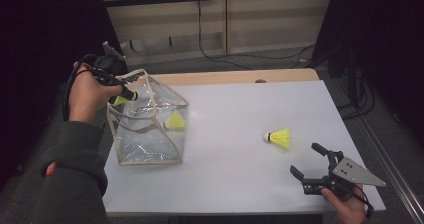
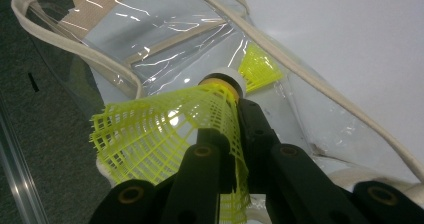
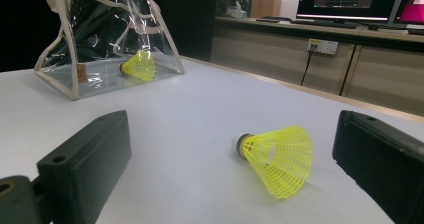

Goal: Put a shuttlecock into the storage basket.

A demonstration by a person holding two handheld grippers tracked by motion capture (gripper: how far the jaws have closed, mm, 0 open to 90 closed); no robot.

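From above, on the high view, a clear bag (image 1: 147, 119) with cream trim stands at the left end of the white table (image 1: 240, 129), its mouth tipped up toward the left. The left gripper (image 1: 121, 97) reaches over that mouth, and a bit of yellow skirt shows at its tip. One yellow shuttlecock (image 1: 175, 120) lies inside the bag on its floor. Another shuttlecock (image 1: 278, 138) lies on the bare table toward the right, cork pointing left. The right gripper (image 1: 310, 159) sits near the table's front right corner, just short of that shuttlecock and not touching it, its jaws spread wide with nothing between them.

Along the left gripper view, the black jaws are pressed together on the mesh skirt of a held shuttlecock (image 2: 170, 134), whose white cork points away into the open bag (image 2: 165, 49). The shuttlecock inside the bag (image 2: 259, 68) shows beyond the cork, behind the clear plastic.

Along the right gripper view, the two jaws stand far apart at either side of the frame. The loose shuttlecock (image 3: 277, 159) lies on the table between and beyond them, apart from both. The bag (image 3: 107, 39) stands well back at upper left with its shuttlecock (image 3: 140, 65) inside.
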